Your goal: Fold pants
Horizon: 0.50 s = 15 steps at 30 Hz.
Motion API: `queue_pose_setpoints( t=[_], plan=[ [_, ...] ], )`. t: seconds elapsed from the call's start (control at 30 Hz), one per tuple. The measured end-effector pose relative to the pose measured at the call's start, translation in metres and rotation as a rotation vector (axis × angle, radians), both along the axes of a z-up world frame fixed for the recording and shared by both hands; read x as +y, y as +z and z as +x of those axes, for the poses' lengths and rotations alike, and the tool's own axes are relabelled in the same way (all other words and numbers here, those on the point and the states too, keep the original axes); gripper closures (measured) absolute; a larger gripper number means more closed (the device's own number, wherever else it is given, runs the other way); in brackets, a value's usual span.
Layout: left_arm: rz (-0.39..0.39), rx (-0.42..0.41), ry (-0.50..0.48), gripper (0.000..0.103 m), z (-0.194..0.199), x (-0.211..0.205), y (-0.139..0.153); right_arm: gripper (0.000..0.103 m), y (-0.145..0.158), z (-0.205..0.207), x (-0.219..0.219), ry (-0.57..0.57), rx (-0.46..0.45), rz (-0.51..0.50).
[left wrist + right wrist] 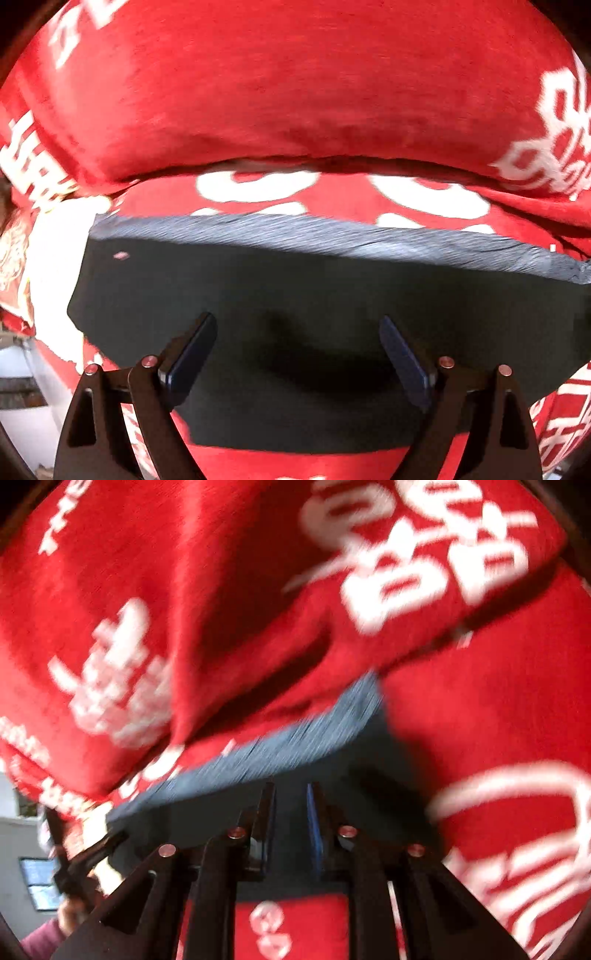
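The dark pants [295, 295] lie folded flat on a red blanket with white lettering [280, 92]; their ribbed grey waistband [332, 236] runs along the far edge. My left gripper [297, 328] is open wide just above the dark cloth, holding nothing. In the right wrist view the pants [369, 775] show as a dark patch with the blurred grey waistband [280, 749] behind. My right gripper [290, 794] hovers over them with its jaws a narrow gap apart and nothing between them. The left gripper [92, 853] shows at the lower left there.
The red blanket [480, 701] is bunched in thick folds behind and beside the pants. A white patch [55, 251] lies left of them. A grey wall with a window [37, 882] shows past the bed's left edge.
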<state>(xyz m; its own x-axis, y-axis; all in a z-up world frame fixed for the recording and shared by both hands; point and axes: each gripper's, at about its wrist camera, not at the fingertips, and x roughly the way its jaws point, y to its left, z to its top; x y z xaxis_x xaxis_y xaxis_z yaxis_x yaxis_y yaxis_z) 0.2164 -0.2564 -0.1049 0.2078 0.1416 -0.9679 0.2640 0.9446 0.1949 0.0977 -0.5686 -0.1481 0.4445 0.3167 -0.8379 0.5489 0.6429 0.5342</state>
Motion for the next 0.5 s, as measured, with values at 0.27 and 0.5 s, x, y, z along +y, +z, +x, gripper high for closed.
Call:
queue_pose_setpoints(
  t=[0.27, 0.5],
  plan=[
    [0.023, 0.001, 0.04, 0.012, -0.01, 0.095, -0.004, 0.082, -0.004, -0.001, 0.16, 0.169, -0.038, 0.272],
    [0.025, -0.052, 0.058, 0.012, 0.022, 0.196, -0.008, 0.062, -0.026, 0.029, 0.318, 0.228, -0.07, 0.4]
  ],
)
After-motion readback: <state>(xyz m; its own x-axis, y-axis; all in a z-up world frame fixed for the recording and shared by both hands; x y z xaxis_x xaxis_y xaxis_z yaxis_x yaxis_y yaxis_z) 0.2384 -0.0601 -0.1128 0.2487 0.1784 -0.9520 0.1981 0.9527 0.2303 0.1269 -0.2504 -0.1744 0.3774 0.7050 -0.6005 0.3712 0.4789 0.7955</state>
